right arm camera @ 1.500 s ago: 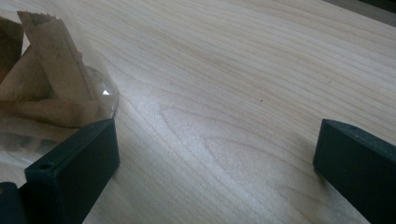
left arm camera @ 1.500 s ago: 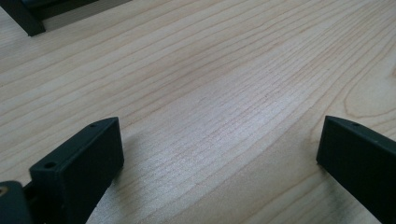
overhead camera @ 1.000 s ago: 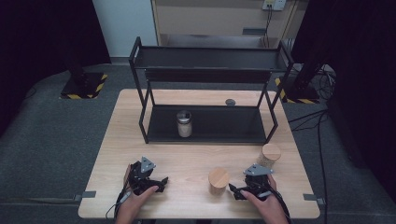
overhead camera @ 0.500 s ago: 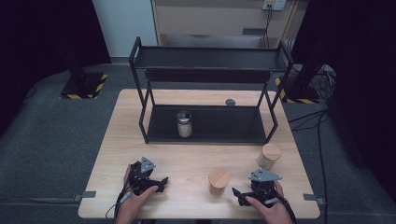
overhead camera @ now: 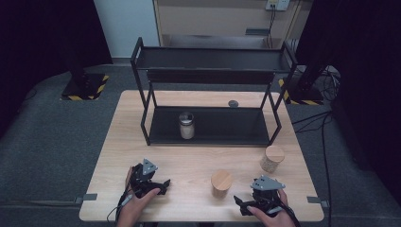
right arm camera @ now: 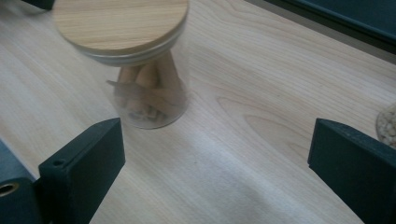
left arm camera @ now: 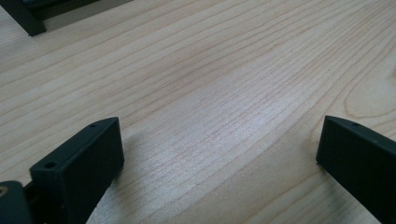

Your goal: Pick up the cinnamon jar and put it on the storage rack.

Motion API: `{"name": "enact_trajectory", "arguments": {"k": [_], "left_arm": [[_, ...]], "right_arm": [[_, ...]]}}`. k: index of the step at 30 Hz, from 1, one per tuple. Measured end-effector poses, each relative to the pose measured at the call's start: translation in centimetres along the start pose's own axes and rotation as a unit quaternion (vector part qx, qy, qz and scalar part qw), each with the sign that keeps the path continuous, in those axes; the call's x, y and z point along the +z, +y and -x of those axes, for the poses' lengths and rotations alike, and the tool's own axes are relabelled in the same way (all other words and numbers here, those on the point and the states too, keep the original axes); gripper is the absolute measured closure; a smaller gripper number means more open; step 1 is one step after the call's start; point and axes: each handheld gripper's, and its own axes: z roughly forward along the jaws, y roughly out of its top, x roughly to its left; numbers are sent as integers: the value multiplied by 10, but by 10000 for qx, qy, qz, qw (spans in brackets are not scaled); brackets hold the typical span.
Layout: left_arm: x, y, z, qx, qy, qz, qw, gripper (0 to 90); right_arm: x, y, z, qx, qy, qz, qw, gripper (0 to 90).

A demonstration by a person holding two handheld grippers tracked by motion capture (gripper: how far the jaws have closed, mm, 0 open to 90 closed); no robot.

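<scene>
A glass jar with a wooden lid [overhead camera: 221, 182] stands on the wooden table [overhead camera: 189, 163] near its front, holding brown sticks [right arm camera: 148, 89]. My right gripper [overhead camera: 239, 206] lies just right of the jar at the front edge, pointing left, and is open. In the right gripper view the jar with the wooden lid [right arm camera: 122, 23] stands ahead and to the left of the right gripper [right arm camera: 215, 154], outside its jaws. My left gripper [overhead camera: 163, 185] rests open at the front left; in the left gripper view the left gripper [left arm camera: 217, 154] has bare wood between its jaws.
A black two-tier shelf [overhead camera: 213, 59] stands at the back of the table, with a metal-lidded jar [overhead camera: 186, 125] on its lower tier. A second wooden-lidded jar [overhead camera: 273, 159] stands at the right. A small dark disc [overhead camera: 233, 103] lies behind the shelf.
My right gripper has drawn back toward the table's front edge, slightly away from the wooden-lidded jar. The left gripper has stayed put.
</scene>
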Motion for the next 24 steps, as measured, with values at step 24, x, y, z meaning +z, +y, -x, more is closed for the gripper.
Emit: {"name": "enact_trajectory", "arguments": {"k": [24], "left_arm": [[0,0,1,-1,11,0,10000,0]], "right_arm": [[9,13,-20,-251,371,124,9989,37]]}}
